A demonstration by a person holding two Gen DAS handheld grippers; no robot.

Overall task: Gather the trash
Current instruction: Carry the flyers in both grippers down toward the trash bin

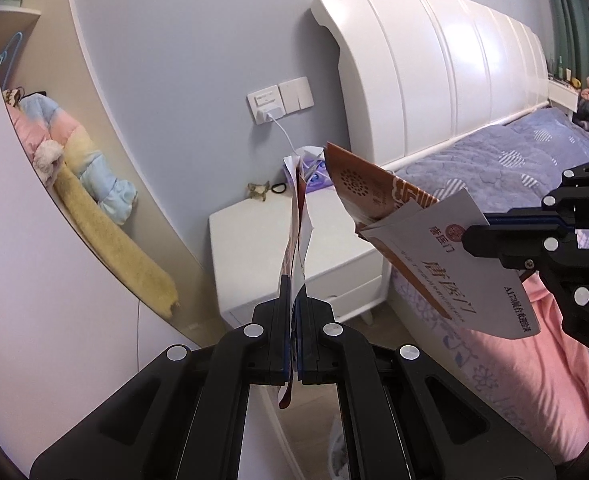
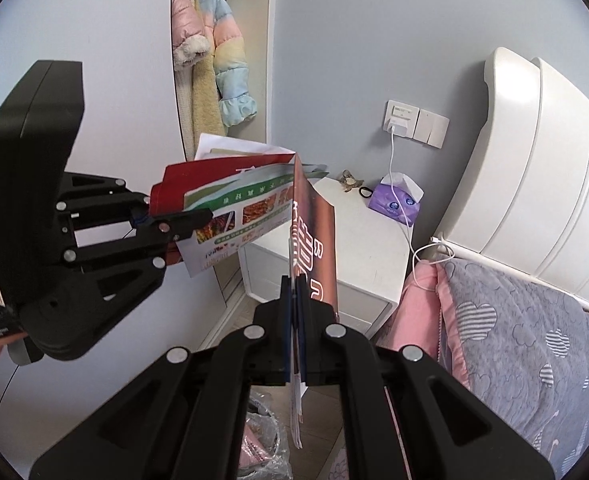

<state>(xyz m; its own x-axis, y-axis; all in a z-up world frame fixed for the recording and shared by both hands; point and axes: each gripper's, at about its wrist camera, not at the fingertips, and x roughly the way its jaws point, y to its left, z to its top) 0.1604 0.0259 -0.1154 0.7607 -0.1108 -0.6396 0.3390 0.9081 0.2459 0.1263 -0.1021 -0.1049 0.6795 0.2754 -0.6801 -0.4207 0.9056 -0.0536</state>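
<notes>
My left gripper (image 1: 293, 292) is shut on a bundle of paper flyers (image 1: 297, 224), seen edge-on in the left wrist view; in the right wrist view the same red, green and white flyers (image 2: 230, 204) stick out of it (image 2: 204, 216). My right gripper (image 2: 293, 288) is shut on an orange-brown and white leaflet (image 2: 314, 232). In the left wrist view that leaflet (image 1: 426, 248) is held by the right gripper (image 1: 470, 240) at the right. Both are held in the air above the floor beside the bed.
A white nightstand (image 2: 370, 240) stands against the blue wall with a purple tissue pack (image 2: 398, 200) and a charger cable (image 2: 394, 168). The bed (image 2: 534, 340) with white headboard (image 1: 434, 64) is at the right. Plastic-wrapped items (image 2: 262, 436) lie on the floor below. Jackets (image 2: 218, 52) hang in the wardrobe.
</notes>
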